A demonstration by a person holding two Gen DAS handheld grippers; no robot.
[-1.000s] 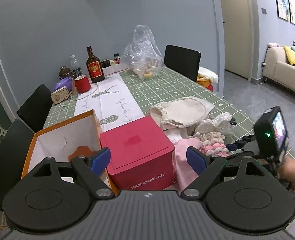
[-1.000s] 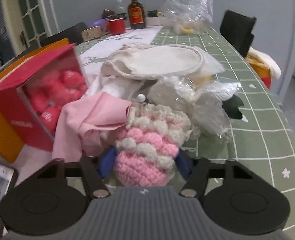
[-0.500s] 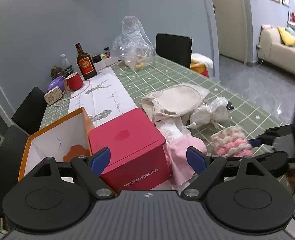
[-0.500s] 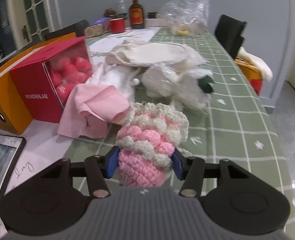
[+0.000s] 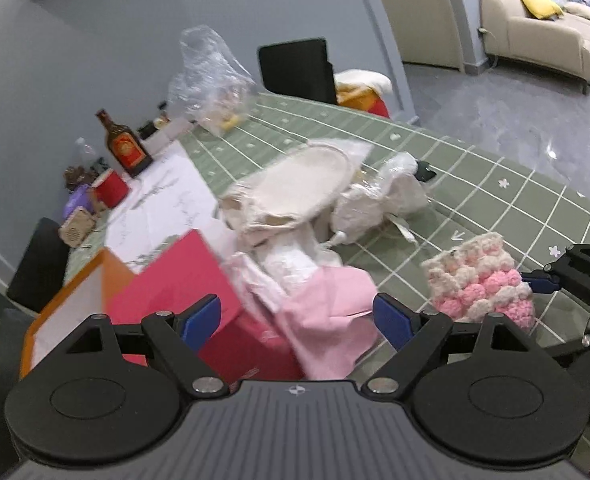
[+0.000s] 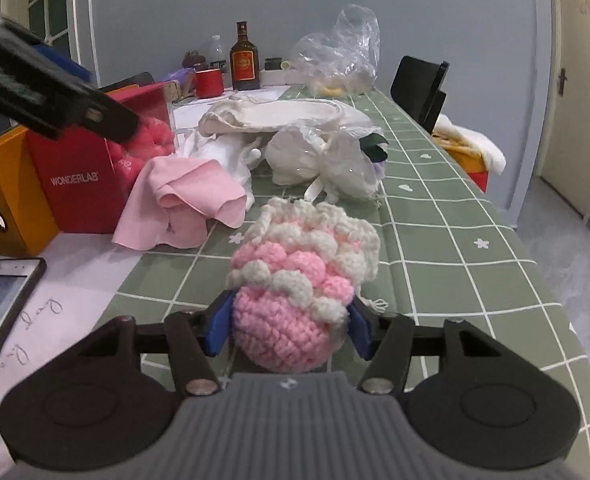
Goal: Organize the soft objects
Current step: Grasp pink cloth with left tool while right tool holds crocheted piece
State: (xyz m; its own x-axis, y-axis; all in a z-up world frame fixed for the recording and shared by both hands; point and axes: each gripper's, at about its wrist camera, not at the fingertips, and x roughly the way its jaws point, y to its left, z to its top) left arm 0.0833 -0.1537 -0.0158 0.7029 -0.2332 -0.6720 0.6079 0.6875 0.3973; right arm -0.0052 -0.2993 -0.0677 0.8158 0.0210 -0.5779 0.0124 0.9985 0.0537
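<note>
Crocheted pouch travelled with right gripper away from pile toward near table edge. Jaws were easing apart, pads apparently touching pouch base, long axis pointing away. Left gripper open, empty, above pink cloth. Red box held pink balls; orange box contents unclear.

Bare green desk lies open to the right of the crocheted pouch and runs clear toward the far end. Leftward the way is crowded: a pink cloth lies just beside the red box, with white bags and a cream fabric heap behind. The left gripper hangs over the cloth and box.
</note>
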